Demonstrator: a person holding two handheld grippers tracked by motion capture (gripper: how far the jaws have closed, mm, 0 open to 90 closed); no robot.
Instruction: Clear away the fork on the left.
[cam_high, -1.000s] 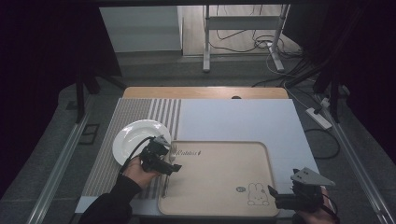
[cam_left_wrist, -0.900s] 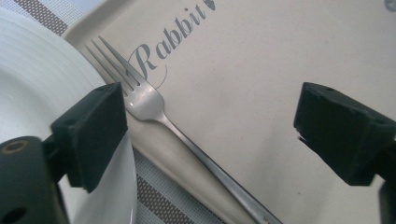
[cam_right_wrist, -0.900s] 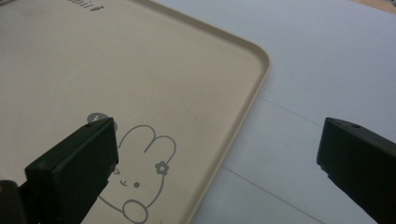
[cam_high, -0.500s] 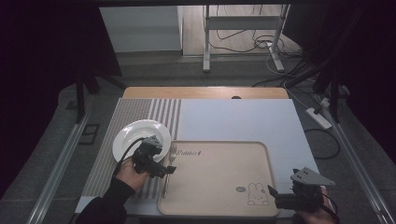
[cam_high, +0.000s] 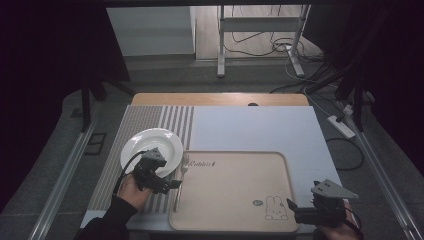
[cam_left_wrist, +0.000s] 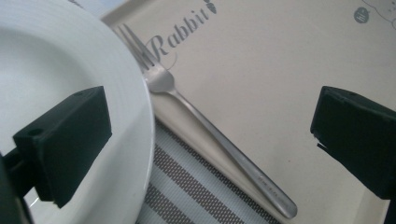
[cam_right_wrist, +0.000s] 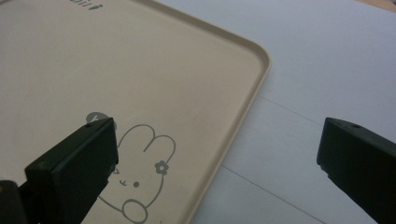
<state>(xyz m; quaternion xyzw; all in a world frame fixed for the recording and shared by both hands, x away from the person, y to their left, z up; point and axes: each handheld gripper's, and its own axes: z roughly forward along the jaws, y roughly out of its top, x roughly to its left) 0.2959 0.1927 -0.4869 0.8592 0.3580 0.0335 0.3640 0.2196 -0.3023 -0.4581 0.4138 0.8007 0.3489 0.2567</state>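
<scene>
- The step in hand looks like setting out tableware: the fork (cam_high: 179, 184) lies along the left rim of the beige tray (cam_high: 235, 220), at lower centre of the high view, tines toward the "Rabbit" print, handle toward the bottom edge.
- The left tool (cam_high: 170, 185) stands released; its jaws have just been opening, and in the left gripper view the fork (cam_left_wrist: 219, 140) lies free between them, touched by neither pad.
- The white plate (cam_high: 150, 145) sits just left of the tray on the striped mat (cam_high: 172, 117), its rim close beside the fork's tines (cam_left_wrist: 135, 46).
- The right tool (cam_high: 291, 209) hangs at the lower right, jaws wide and empty over the tray's corner by the rabbit drawing (cam_right_wrist: 140, 182).
- Next, as I judge it, the left tool either backs off clear of the fork or closes on the handle to straighten it; the plate's rim is close, so a careless swing could knock it.
- The bench (cam_high: 260, 127) has a pale top with a wooden edge at the far side.
- The room is dark, with a metal stand (cam_high: 260, 35) and loose cables (cam_high: 260, 50) on the floor at upper centre, and a power strip (cam_high: 341, 126) at the right.
</scene>
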